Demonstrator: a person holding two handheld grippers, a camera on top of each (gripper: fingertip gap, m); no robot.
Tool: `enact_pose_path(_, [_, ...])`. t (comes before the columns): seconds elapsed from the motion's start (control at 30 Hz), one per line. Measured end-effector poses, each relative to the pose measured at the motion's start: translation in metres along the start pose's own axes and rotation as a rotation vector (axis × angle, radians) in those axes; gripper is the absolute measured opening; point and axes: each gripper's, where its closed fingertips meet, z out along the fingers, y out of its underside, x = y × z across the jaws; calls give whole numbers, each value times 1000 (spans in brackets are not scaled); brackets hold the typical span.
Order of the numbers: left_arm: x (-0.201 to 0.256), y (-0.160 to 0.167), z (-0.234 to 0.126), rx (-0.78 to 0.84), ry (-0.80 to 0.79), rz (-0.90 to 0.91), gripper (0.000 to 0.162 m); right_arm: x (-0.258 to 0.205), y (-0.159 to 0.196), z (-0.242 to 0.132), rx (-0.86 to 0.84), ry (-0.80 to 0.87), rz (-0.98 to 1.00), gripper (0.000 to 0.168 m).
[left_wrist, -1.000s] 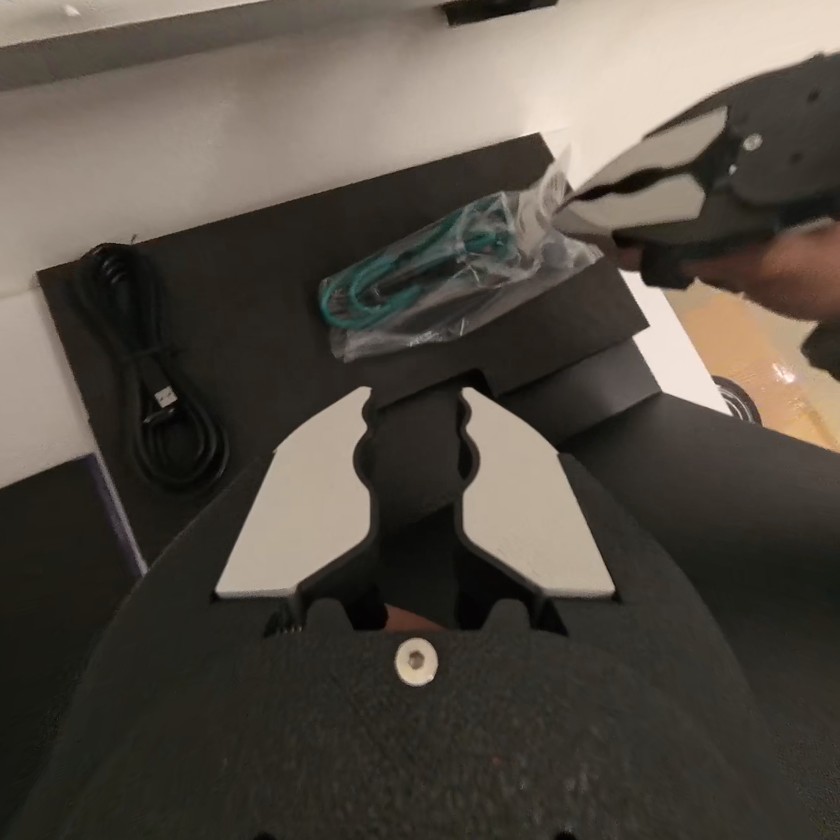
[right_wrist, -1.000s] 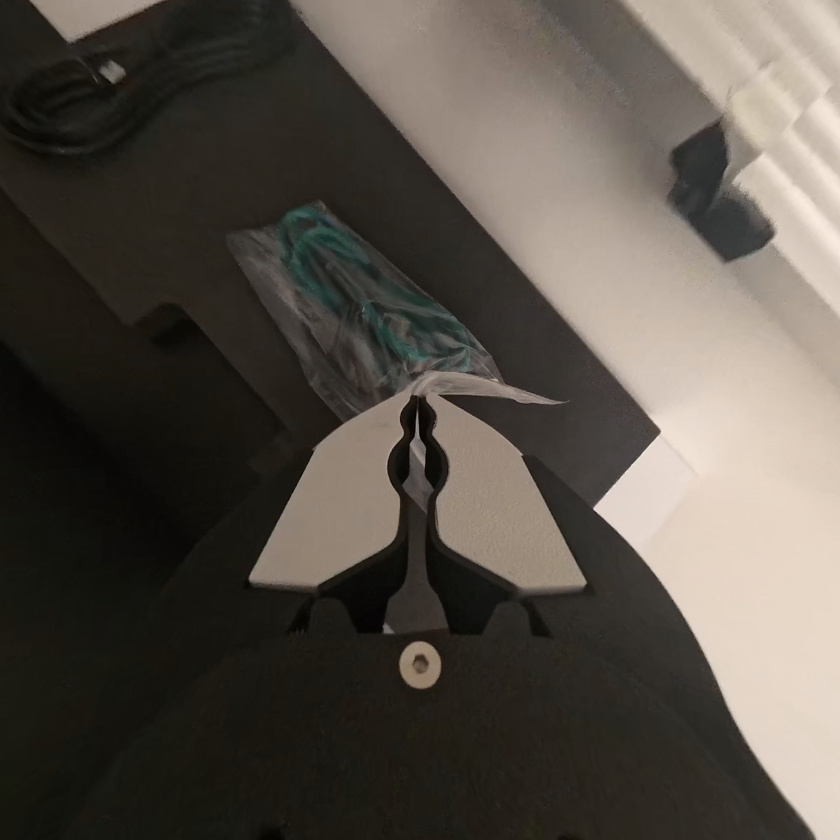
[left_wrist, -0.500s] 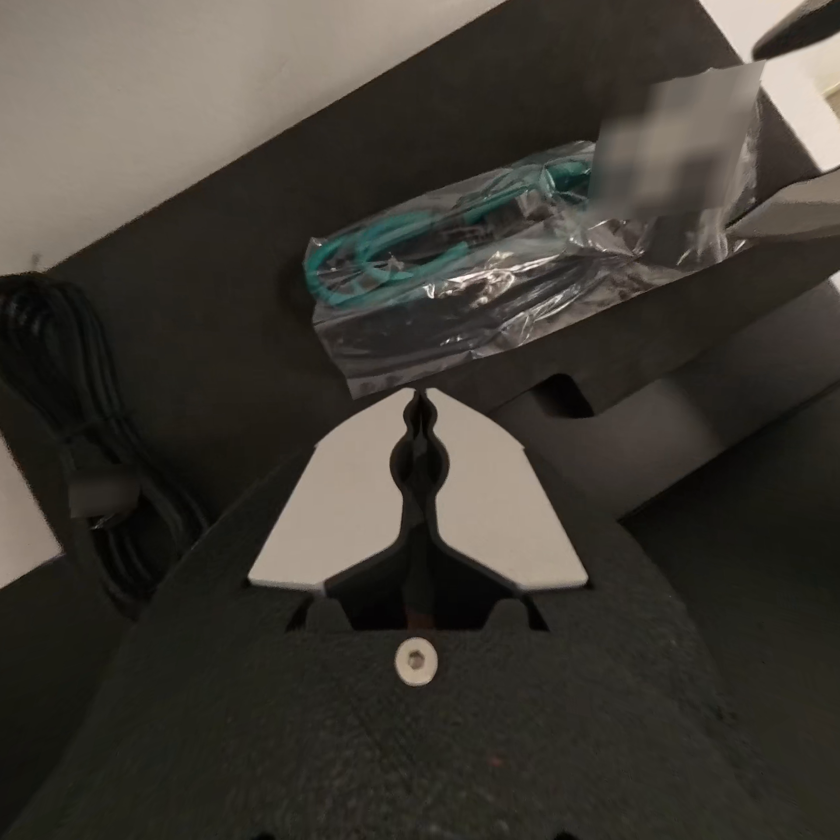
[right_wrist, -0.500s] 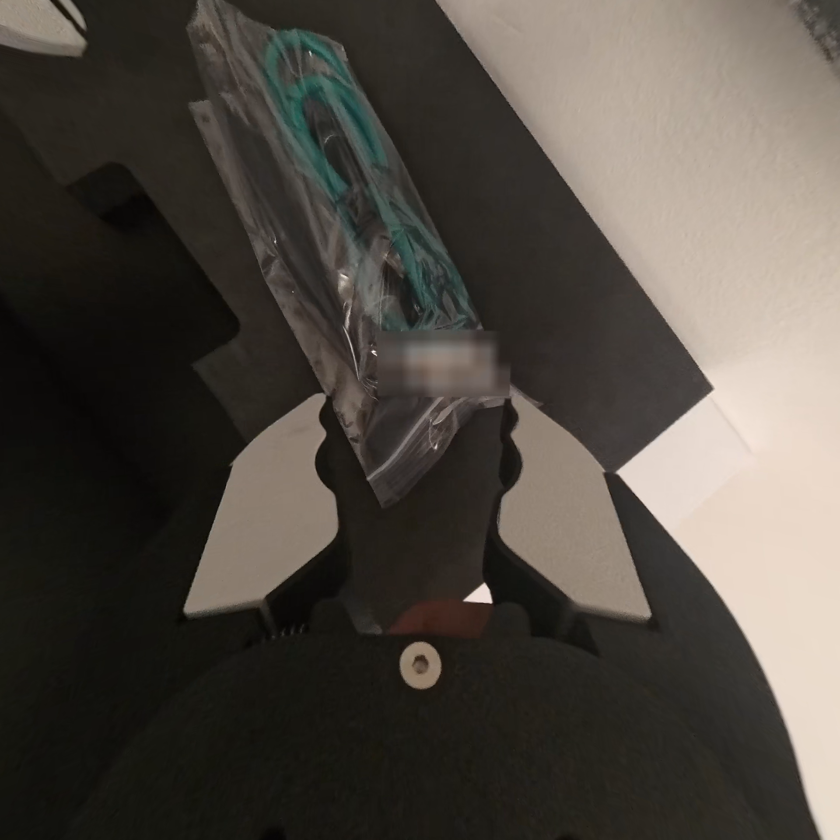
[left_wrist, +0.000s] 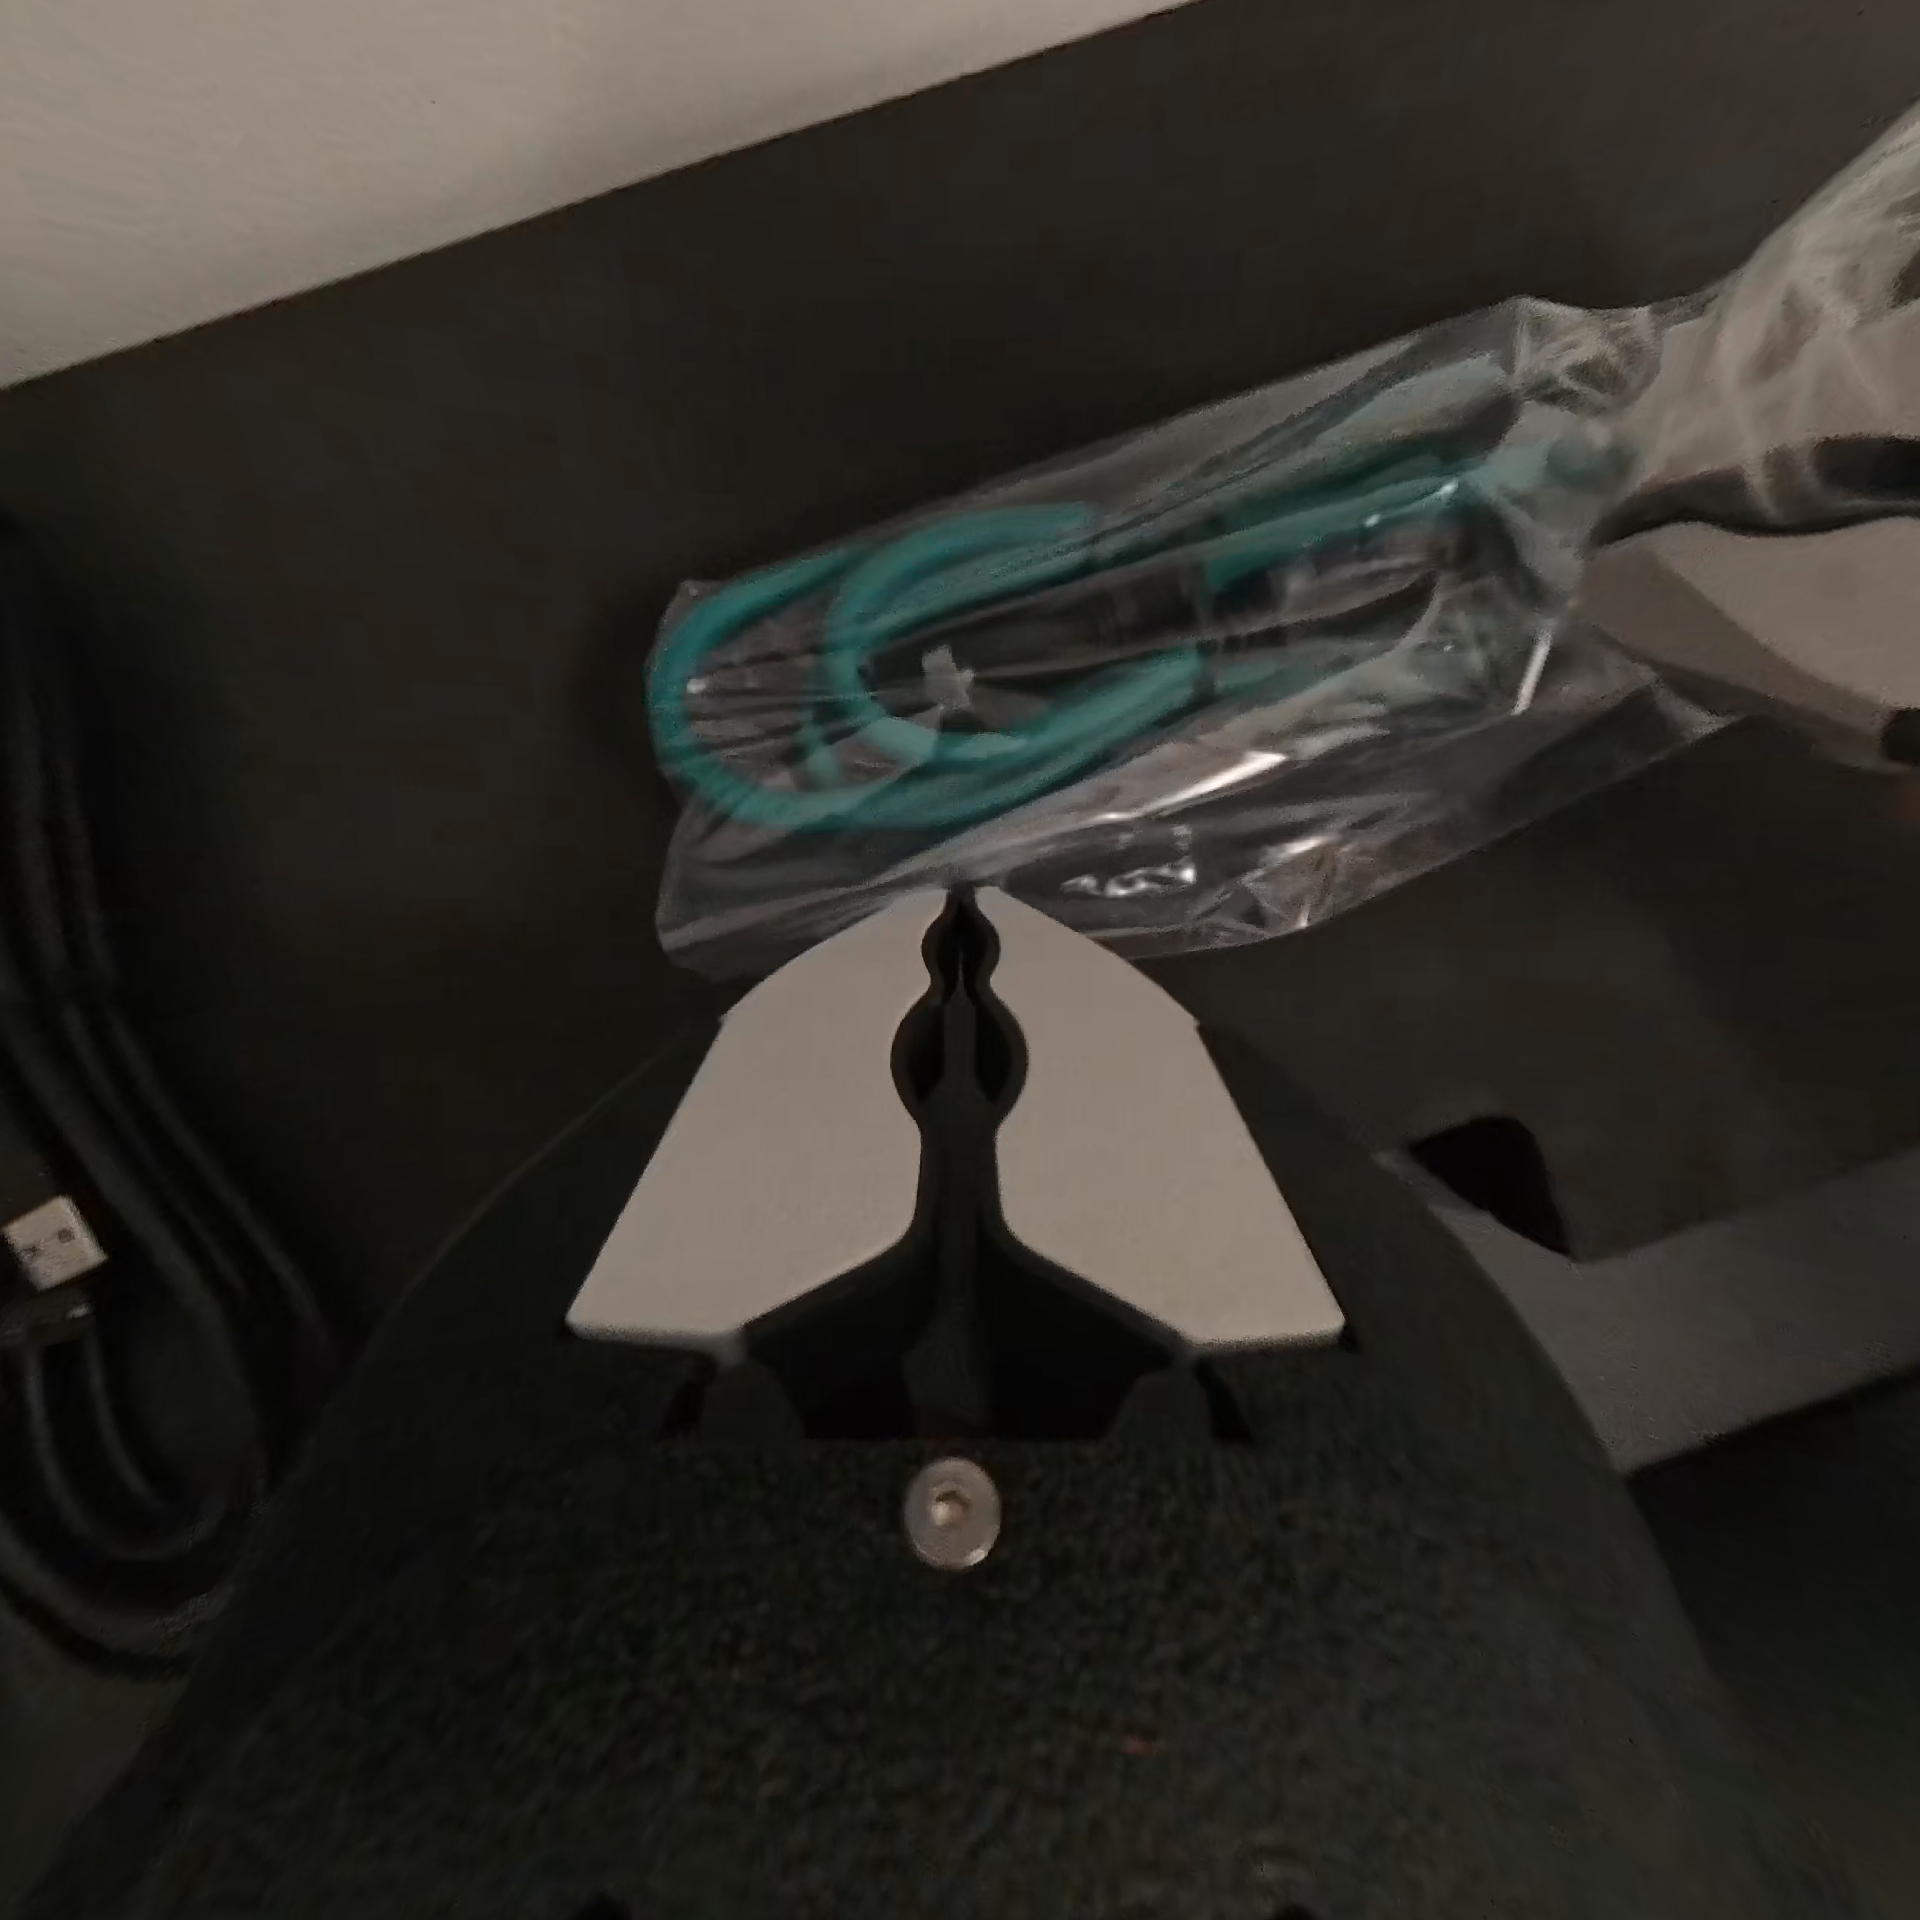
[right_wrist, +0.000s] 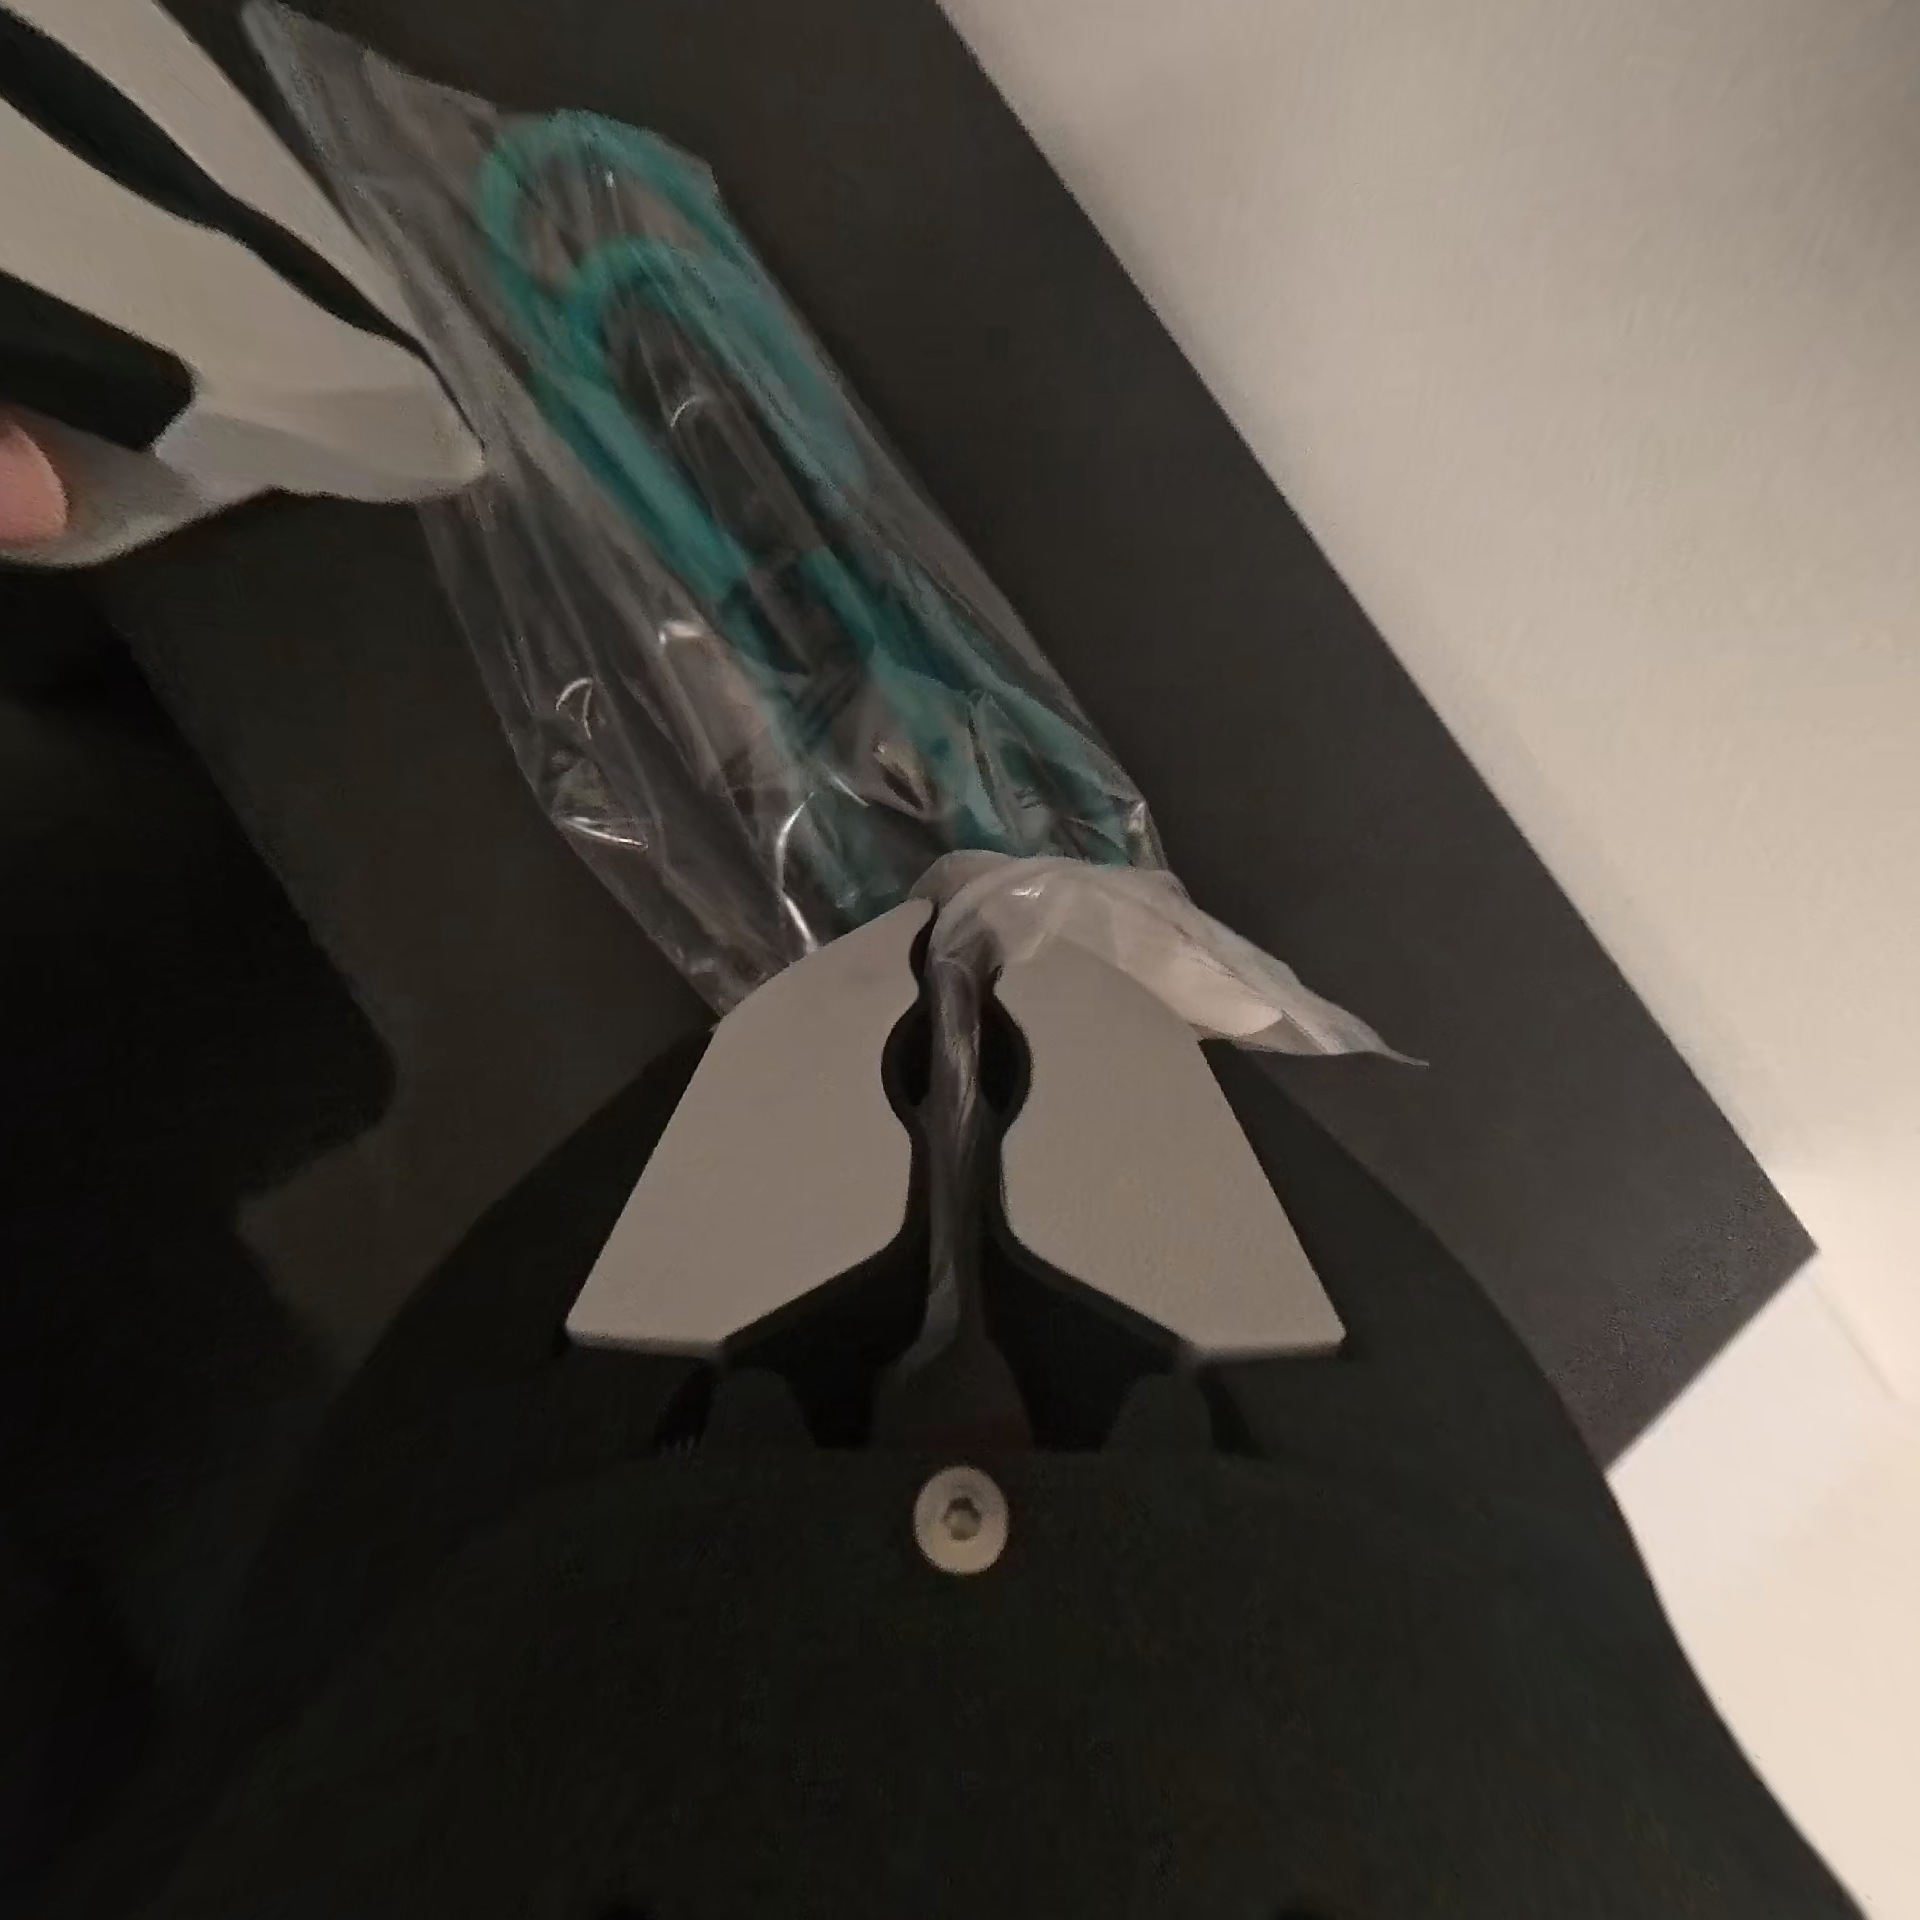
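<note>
A clear plastic bag (left_wrist: 1195, 831) with a coiled teal cable (left_wrist: 883, 665) lies across a black foam board (left_wrist: 416, 520). My left gripper (left_wrist: 961, 914) is shut, its tips pinching the bag's near long edge. In the right wrist view, my right gripper (right_wrist: 951, 935) is shut on the bunched top end of the bag (right_wrist: 644, 727); film runs down between its fingers. The teal cable (right_wrist: 665, 416) shows through the film. The left gripper (right_wrist: 457, 457) shows at the upper left, tips on the bag's side. One of the right gripper's fingers (left_wrist: 1766, 644) shows behind the bag's right end.
A coiled black cable (left_wrist: 73, 935) with a USB plug (left_wrist: 52, 1252) lies on the board's left side. The board has a cut-out notch (left_wrist: 1486, 1174) near its front edge. A white tabletop (right_wrist: 1558, 312) lies beyond the board (right_wrist: 1143, 520). The gap from one gripper's tips to the other's is roughly 12 cm. My right tips are roughly 11 cm from the cut-out notch (left_wrist: 1486, 1174). My right wrist view (right_wrist: 355, 1105) looks at it from another angle.
The left gripper went from open to shut and moved up to the bag's edge. The right gripper opened around the bag's top half a second ago and is shut on it again.
</note>
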Motion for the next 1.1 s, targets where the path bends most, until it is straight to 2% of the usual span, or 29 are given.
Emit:
enact_pose_path(0.27, [-78,-12,13,15,-112,-109,0,5,-43,39,56,39,93,1])
enact_pose_path(0.4, [-105,-20,20,16,-189,-41,1,4,-61,55,79,87,95,1])
enact_pose_path(0.57, [-126,-29,25,50,-230,-61,0,3,-77,69,114,123,56,1])
enact_pose_path(0.7, [-124,-30,26,66,-246,-73,0,6,-80,72,104,172,38,2])
enact_pose_path(0.77, [-117,-26,19,74,-237,-91,0,8,-77,64,88,204,34,14])
enact_pose_path(0.87, [-98,-18,-2,86,-209,-101,0,3,-67,43,68,183,29,55])
enact_pose_path(0.9, [-93,-14,-13,90,-207,-94,7,0,-63,33,56,168,24,71])
enact_pose_path(1.0, [-73,-5,-52,102,-180,-57,37,-9,-48,-7,25,147,-43,81])
enact_pose_path(1.1, [-51,3,-102,136,-132,-48,46,-17,-38,-60,11,140,-98,82])
